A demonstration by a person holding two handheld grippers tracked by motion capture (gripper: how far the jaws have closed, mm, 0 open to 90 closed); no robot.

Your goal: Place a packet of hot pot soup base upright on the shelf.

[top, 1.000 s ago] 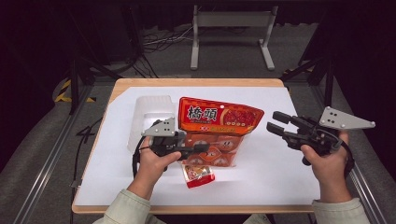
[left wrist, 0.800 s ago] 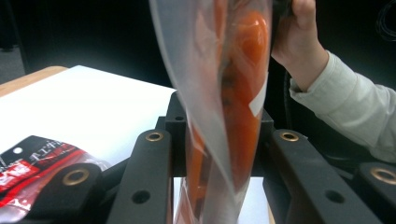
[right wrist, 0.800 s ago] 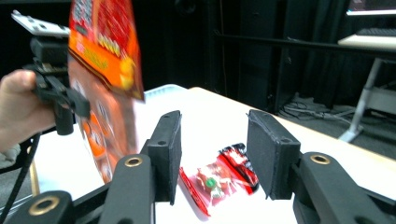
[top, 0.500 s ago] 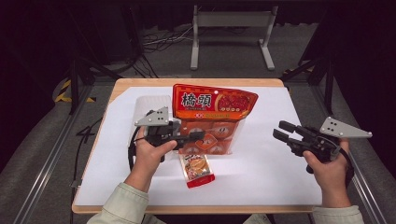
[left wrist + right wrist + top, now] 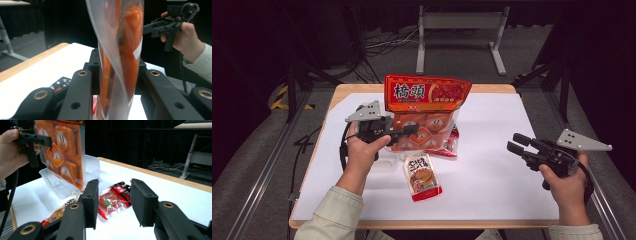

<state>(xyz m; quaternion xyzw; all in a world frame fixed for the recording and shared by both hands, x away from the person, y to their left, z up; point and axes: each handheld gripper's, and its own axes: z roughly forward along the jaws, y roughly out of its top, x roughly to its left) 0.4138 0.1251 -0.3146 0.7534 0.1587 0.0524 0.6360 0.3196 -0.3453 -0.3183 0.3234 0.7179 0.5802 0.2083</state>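
On the white table, unpacking was partly done.
Nearest, one small sachet was laid out flat; a red packet was seen beyond it. The snack bag was held lifted, pinched by the left gripper. The right gripper was kept apart, jaws spread, nothing between them. More inner packs were left inside.

The orange snack bag runs off the left gripper view at twelve and six o'clock, its print too blurred to read. In the high view it hides most of the clear tray and part of the red packet. Small packet: lettering too small to tell.
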